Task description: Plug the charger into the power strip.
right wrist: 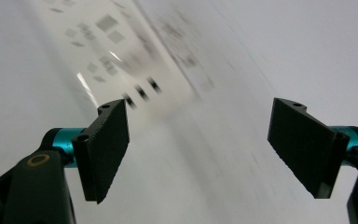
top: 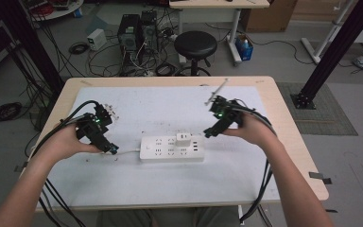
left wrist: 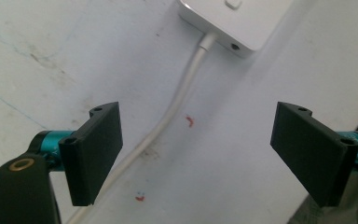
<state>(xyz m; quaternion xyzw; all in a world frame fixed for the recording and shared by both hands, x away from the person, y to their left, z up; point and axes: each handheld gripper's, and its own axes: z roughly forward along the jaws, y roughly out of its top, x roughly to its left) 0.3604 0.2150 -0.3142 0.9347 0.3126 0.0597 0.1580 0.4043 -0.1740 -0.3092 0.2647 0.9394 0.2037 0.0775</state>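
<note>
We see a white power strip (top: 171,148) lying flat near the middle of the desk (top: 283,123), on the white sheet (top: 160,106) that covers most of the top. A small white plug adapter (top: 183,139) sits in a socket on the strip's upper row, toward its 3 o'clock end. The strip's white cord (top: 125,152) leaves its 9 o'clock end.

The left gripper (top: 112,149) hangs at 9 o'clock from the strip, near its end, held by the left hand (top: 68,142). In the left gripper view we find the fingers (left wrist: 93,151) spread wide, nothing between them but the cord (left wrist: 177,100) running over the sheet up to the strip's corner (left wrist: 235,18) at 12 o'clock. Small red marks (left wrist: 189,121) dot the sheet beside the cord.

The right gripper (top: 211,132) sits at 2 o'clock from the strip, just off its end, in the right hand (top: 250,127). In the right gripper view its fingers (right wrist: 105,149) also stand wide and empty, above a blurred white surface; we cannot tell what the dark smeared marks there are.

Beyond the desk, at 12 o'clock, a black stool (top: 195,45) and computer towers (top: 137,30) stand on the floor.
</note>
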